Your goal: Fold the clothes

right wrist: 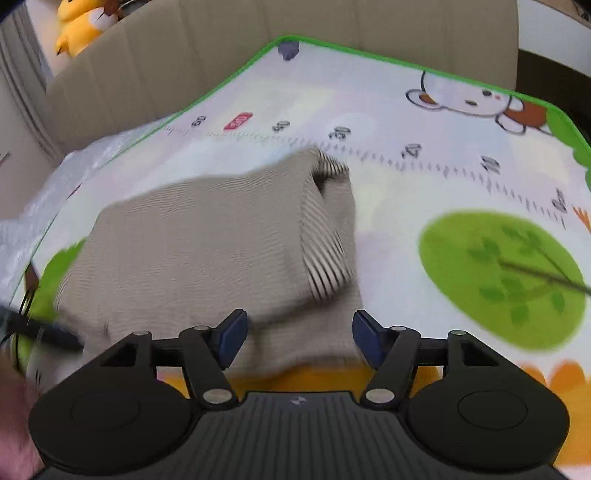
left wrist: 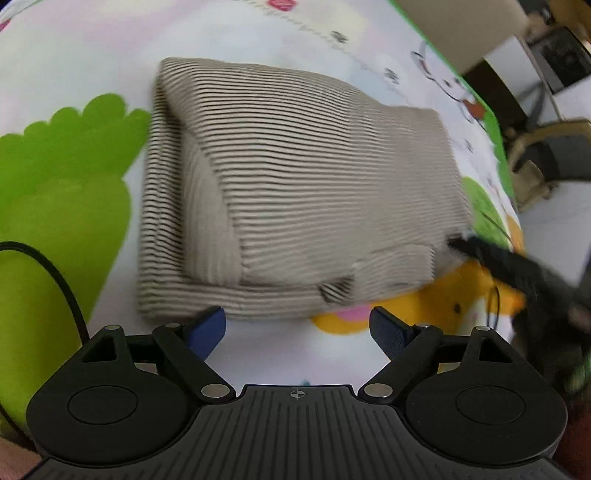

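In the left wrist view the left hand-held gripper [left wrist: 297, 326] stands wide apart, its blue pads [left wrist: 207, 328] bare, with nothing between them; the near hem of the striped garment [left wrist: 295, 192] lies just ahead of the tips, not touched as far as the blur lets me tell. The right hand-held gripper [right wrist: 299, 338] is parted about halfway. The near edge of the garment [right wrist: 207, 251] lies between and under its fingers [right wrist: 232, 332], but the pads do not press on the cloth, so it holds nothing.

The garment is a folded bundle of fine-striped beige knit, resting on a cartoon-printed play mat [left wrist: 74, 184] with a green border. It looks light, soft and limp: it should sag from any single grip and its layers would likely slide apart if lifted by the top ply alone. It is not fragile or slippery; the ribbed knit should give the pads good purchase. The best hold, I judge, is at the two near corners of the thick folded edge, pinching all layers together, one gripper per corner.

Further off, in the right wrist view, a loose flap [right wrist: 328, 229] sticks up at the bundle's far right end, which may need tucking. Beyond the mat stand a beige sofa back [right wrist: 332, 26] and a yellow plush toy [right wrist: 81, 26].
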`<state>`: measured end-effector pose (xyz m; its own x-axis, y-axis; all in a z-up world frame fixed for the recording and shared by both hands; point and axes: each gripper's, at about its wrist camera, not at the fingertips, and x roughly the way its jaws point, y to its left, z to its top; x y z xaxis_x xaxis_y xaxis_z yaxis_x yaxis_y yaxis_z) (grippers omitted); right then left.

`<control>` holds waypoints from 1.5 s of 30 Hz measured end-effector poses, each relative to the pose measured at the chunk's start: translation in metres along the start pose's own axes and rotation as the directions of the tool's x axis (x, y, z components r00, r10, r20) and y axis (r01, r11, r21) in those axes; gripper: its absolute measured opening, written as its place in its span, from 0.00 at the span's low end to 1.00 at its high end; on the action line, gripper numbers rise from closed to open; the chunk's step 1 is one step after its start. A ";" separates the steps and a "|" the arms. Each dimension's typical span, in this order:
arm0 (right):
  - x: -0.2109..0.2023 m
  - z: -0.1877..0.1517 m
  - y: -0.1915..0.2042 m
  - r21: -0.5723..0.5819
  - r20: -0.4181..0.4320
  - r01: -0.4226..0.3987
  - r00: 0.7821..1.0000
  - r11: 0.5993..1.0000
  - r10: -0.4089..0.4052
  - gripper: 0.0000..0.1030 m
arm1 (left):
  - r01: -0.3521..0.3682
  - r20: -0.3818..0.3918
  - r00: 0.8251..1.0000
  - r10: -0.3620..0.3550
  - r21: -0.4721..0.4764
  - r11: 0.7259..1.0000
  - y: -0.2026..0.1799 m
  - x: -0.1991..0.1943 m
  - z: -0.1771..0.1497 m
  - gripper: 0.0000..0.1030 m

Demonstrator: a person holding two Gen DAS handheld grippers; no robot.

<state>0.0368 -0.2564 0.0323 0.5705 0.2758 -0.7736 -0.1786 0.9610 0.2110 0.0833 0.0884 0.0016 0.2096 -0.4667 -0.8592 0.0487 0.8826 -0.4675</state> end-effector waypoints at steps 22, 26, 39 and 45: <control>0.030 -0.026 0.069 -0.137 -0.087 -0.126 0.990 0.982 0.115 0.38 | -0.102 0.312 0.946 0.083 0.044 0.994 0.001 0.023 0.126 0.87; 0.001 -0.030 0.105 -0.291 -0.109 -0.251 0.967 0.923 0.229 0.38 | -0.158 0.362 0.925 0.120 0.077 0.984 -0.006 0.007 0.135 0.88; 0.044 0.047 0.027 -0.103 0.106 0.114 0.989 0.988 -0.103 0.38 | -0.224 0.286 0.947 0.149 0.252 0.941 -0.042 -0.003 0.048 0.90; 0.056 0.029 0.031 -0.162 0.075 0.143 0.988 0.976 -0.132 0.38 | -0.125 0.165 0.982 0.087 0.237 0.963 -0.035 0.021 0.039 0.83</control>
<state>0.0866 -0.2106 0.0126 0.6473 0.1469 -0.7480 -0.2228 0.9749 -0.0014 0.1241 0.0496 0.0079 0.3713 -0.3724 -0.8506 0.2520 0.9221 -0.2936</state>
